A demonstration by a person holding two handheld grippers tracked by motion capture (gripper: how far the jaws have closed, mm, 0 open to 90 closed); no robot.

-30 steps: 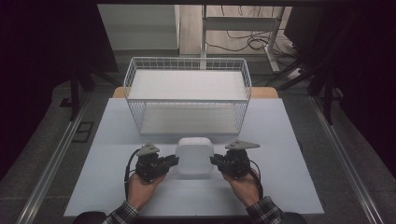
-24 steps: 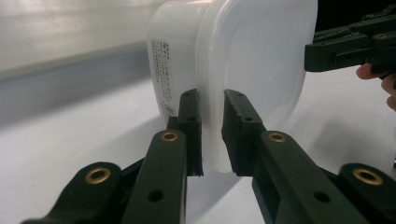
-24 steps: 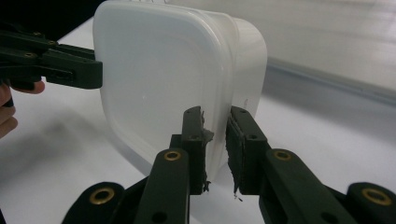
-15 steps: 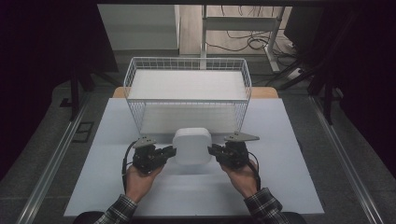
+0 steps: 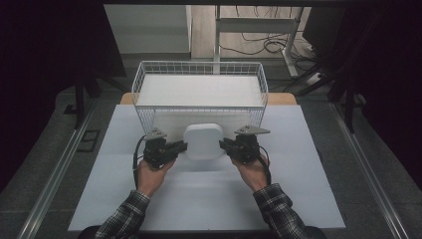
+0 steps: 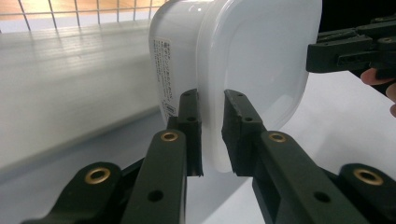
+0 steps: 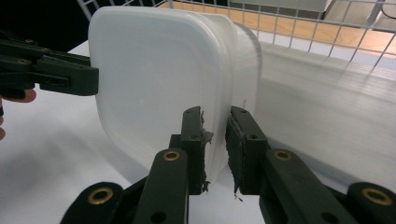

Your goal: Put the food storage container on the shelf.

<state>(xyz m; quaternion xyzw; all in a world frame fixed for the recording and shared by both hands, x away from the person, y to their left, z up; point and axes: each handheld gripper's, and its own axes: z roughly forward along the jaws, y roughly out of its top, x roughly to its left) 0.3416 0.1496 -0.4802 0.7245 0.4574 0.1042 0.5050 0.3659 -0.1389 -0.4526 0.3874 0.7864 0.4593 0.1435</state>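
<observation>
A white plastic container (image 5: pixel 203 141) with a lid hangs above the table between both grippers, just in front of the wire basket (image 5: pixel 144 84). My left gripper (image 5: pixel 180 147) is shut on the container's left rim (image 6: pixel 212 116), one jaw on each side of the lid edge. My right gripper (image 5: pixel 225 144) is shut on the right rim (image 7: pixel 215 140) the same way. The container (image 6: pixel 233 56) is tipped with its lid toward the person, and a label (image 6: pixel 164 74) shows on its side. In the right gripper view the container (image 7: pixel 159 74) has the other gripper's jaw at its far edge.
The wire basket stands at the back of the white table (image 5: pixel 308 164), with a white liner (image 5: pixel 199 90) on its bottom. A wooden surface (image 5: pixel 283 98) shows behind the table. Cables (image 5: pixel 259 47) lie on the floor beyond. Bare tabletop lies either side of the hands.
Both grippers have carried the container up and away from the person, toward the basket's front wall. The grip on each rim is the same.
</observation>
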